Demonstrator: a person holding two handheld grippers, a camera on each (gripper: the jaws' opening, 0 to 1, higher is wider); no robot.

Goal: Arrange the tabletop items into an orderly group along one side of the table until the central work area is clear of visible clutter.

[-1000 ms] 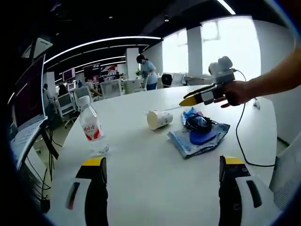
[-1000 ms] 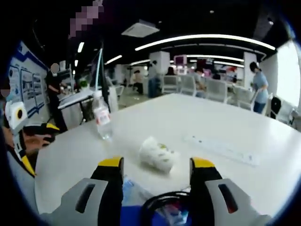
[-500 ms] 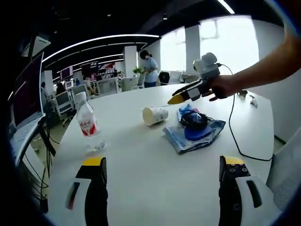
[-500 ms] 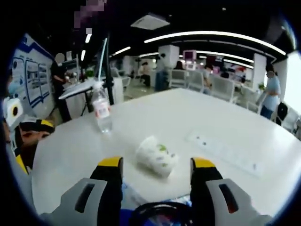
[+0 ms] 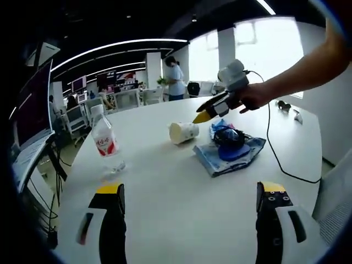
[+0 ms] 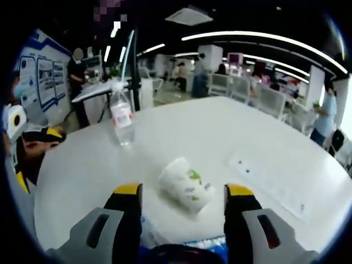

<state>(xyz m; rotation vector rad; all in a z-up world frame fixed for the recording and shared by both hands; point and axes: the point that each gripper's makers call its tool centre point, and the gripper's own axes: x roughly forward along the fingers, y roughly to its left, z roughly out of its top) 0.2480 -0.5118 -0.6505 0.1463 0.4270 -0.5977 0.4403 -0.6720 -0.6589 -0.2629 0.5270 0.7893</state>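
Two grippers (image 5: 187,198) (image 6: 184,190) spread, empty, paper cup (image 6: 185,184) tipped over, blue cloth (image 6: 209,245) half hidden.

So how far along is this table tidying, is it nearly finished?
Barely begun, it seems. Nothing looks grouped: the water bottle, the tipped paper cup and the blue cloth pile lie spread across the table. The right gripper hovers open over the cup; the left gripper holds nothing.

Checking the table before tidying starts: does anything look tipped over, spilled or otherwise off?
Yes. The paper cup lies on its side near the middle of the white table, its mouth open sideways; no spill shows around it. The water bottle stands upright. A blue bag lies crumpled with a black cable heaped on it.
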